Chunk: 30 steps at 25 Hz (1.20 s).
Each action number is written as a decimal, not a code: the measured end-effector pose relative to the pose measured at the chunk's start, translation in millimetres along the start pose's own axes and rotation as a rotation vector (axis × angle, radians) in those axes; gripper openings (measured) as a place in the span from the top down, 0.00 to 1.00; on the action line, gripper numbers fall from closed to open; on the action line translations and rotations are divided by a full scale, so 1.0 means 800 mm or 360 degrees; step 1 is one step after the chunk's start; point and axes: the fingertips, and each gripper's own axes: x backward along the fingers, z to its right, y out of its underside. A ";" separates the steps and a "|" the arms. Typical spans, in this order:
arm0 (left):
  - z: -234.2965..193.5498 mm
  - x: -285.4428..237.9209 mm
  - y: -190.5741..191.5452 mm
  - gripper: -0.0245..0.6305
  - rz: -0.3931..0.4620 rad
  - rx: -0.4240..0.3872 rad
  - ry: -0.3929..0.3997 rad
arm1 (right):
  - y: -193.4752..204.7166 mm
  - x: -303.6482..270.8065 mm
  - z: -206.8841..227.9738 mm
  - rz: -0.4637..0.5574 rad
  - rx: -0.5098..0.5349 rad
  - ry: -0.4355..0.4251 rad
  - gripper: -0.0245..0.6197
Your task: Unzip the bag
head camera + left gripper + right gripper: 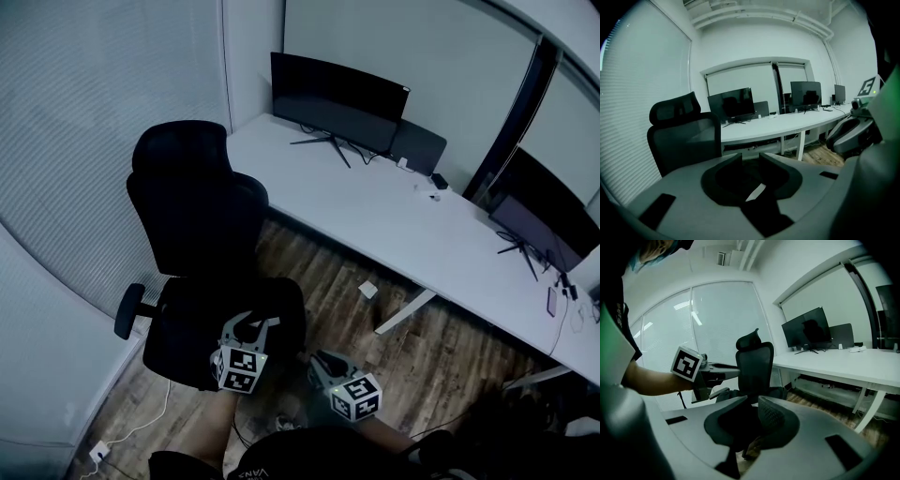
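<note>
**Dim office, long white desk, one black chair**

A long white desk (375, 211) runs along the pale back wall, carried on a slanted white leg (405, 311). A wide dark monitor (337, 98) stands at its far edge, and a second monitor (544, 220) stands towards its right end. A black high-backed office chair (197, 244) sits off the desk's left end on the wood-plank floor (450, 342). Closed blinds (94, 141) cover the curved window wall on the left. A white cable (141, 427) trails across the floor near the bottom left corner. The light is cool and low.
</note>
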 end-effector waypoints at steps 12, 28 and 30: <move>0.035 0.114 -0.027 0.83 0.0198 0.0190 -0.0035 | -0.032 0.043 -0.023 0.0104 0.0018 0.0006 0.89; 0.110 0.188 -0.039 0.91 0.0213 0.0287 -0.0340 | -0.055 0.098 -0.010 0.0115 0.0135 -0.0268 0.89; 0.125 0.191 -0.040 0.92 0.0210 0.0302 -0.0363 | -0.055 0.108 -0.008 0.0117 0.0145 -0.0297 0.89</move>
